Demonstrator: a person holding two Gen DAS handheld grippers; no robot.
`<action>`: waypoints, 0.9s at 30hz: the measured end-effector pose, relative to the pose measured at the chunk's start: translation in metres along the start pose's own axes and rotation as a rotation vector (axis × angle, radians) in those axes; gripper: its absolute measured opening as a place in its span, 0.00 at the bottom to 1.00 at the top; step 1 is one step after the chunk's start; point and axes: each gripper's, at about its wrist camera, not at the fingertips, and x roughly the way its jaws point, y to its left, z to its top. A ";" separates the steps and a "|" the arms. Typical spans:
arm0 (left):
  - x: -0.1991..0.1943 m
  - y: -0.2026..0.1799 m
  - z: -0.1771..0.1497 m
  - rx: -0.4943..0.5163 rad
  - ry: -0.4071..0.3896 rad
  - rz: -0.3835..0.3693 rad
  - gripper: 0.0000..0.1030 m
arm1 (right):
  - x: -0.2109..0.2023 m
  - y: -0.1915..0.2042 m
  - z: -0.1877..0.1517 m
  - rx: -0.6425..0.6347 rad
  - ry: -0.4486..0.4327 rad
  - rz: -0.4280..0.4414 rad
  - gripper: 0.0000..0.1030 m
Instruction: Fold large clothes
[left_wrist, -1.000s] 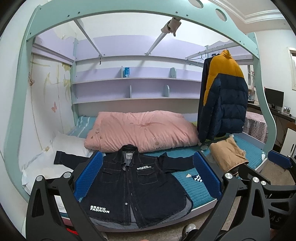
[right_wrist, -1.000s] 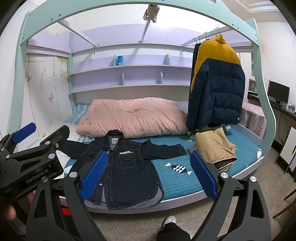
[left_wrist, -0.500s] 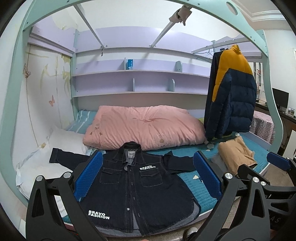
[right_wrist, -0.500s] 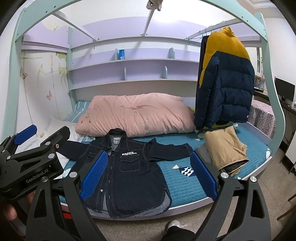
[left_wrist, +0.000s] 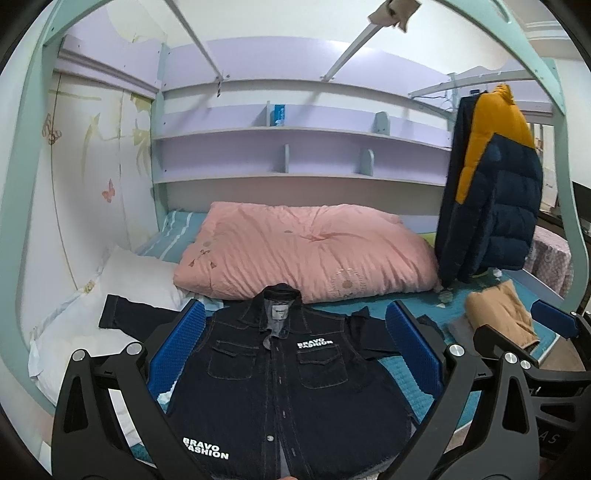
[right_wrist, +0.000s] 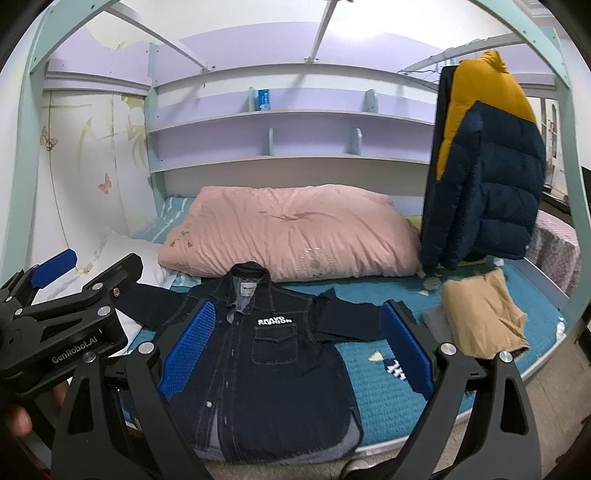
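Note:
A dark denim jacket (left_wrist: 280, 384) lies front up and spread flat on the teal bed cover (left_wrist: 410, 384), collar towards the pink duvet, sleeves stretched out to both sides. It also shows in the right wrist view (right_wrist: 266, 362). My left gripper (left_wrist: 293, 350) is open and empty, hovering above the jacket's chest. My right gripper (right_wrist: 295, 350) is open and empty, above the jacket's right half. The left gripper (right_wrist: 51, 295) shows at the left edge of the right wrist view, and the right gripper (left_wrist: 554, 332) at the right edge of the left wrist view.
A pink duvet (left_wrist: 306, 251) lies behind the jacket. A white pillow (left_wrist: 110, 302) is at the left. Folded tan clothes (right_wrist: 480, 314) lie at the right. A navy and yellow puffer jacket (right_wrist: 484, 166) hangs at the right. The bunk frame (left_wrist: 22, 184) arches overhead.
Both grippers have moved forward towards the bed and the jacket, which now fills more of each view. Both stay open.

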 end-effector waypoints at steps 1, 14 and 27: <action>0.006 0.003 0.001 -0.001 0.003 0.007 0.95 | 0.006 0.002 0.001 -0.001 0.004 0.007 0.85; 0.122 0.106 -0.021 -0.055 0.170 0.149 0.95 | 0.144 0.079 0.003 -0.050 0.139 0.165 0.85; 0.241 0.296 -0.094 -0.299 0.403 0.189 0.95 | 0.301 0.212 -0.036 -0.144 0.311 0.387 0.85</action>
